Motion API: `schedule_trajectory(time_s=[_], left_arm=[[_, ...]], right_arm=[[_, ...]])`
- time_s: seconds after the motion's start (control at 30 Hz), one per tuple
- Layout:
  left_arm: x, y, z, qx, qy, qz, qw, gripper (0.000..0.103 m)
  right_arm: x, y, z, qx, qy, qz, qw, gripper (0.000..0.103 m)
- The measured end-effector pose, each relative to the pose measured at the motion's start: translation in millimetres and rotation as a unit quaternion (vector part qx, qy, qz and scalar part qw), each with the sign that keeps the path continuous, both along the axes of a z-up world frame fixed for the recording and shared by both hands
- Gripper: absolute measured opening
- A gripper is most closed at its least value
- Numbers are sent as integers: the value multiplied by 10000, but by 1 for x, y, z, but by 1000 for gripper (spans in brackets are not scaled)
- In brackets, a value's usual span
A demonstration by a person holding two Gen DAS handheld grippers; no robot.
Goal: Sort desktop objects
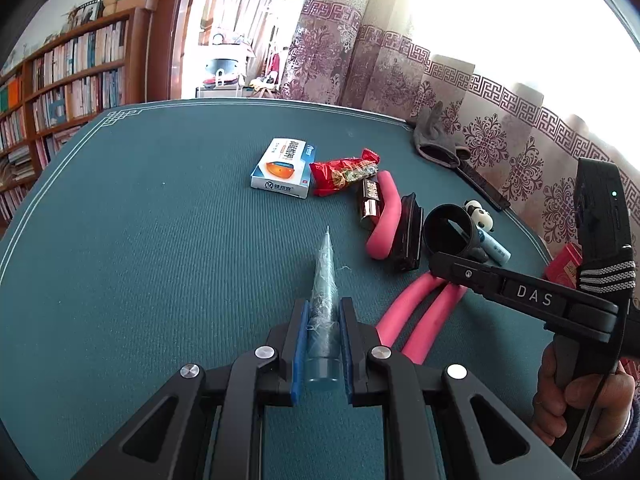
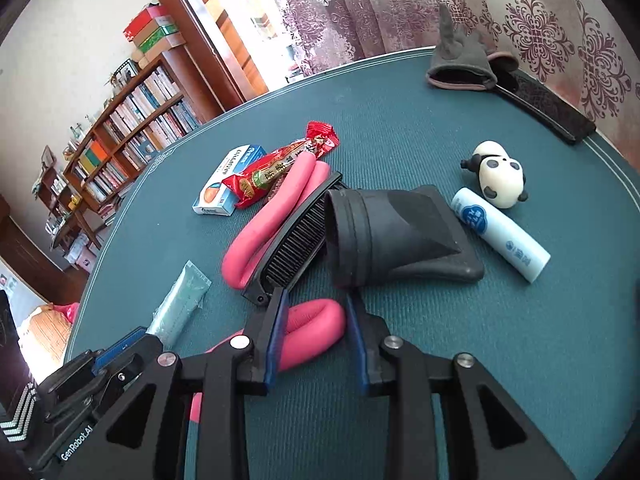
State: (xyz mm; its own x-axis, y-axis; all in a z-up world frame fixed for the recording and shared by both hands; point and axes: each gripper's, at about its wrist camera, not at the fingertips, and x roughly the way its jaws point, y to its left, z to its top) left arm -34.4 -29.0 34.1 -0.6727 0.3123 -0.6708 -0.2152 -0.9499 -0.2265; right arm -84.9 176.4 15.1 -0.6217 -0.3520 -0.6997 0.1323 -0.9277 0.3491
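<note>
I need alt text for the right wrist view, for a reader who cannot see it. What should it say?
The right gripper has its blue pads around a pink foam tube on a green table mat. Behind lie a black nozzle, a black comb, a white tube and a panda toy. At left, the left gripper holds a clear packet.

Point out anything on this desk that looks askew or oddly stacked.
The black nozzle lies tipped on its side, its round mouth pressed against the black comb, which leans tilted on the looped pink foam tube. The panda figurine lies on its side too. Nothing looks spilled or broken.
</note>
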Motion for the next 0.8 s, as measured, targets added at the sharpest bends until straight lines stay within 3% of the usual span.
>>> schedule_trajectory(time_s=[0.23,0.6,0.8], left_arm=[[10,8,13,18,143,-78,9999,16],[37,29,40,-109,445,-233,9987,16],[43,38,27,-116,102,-436,9989,16]], right_arm=[[33,26,30,-259,426,-99,9987,19],[75,60,69,-470,899,-329,9943,17],[96,77,58,-264,748,-540,9954,17]])
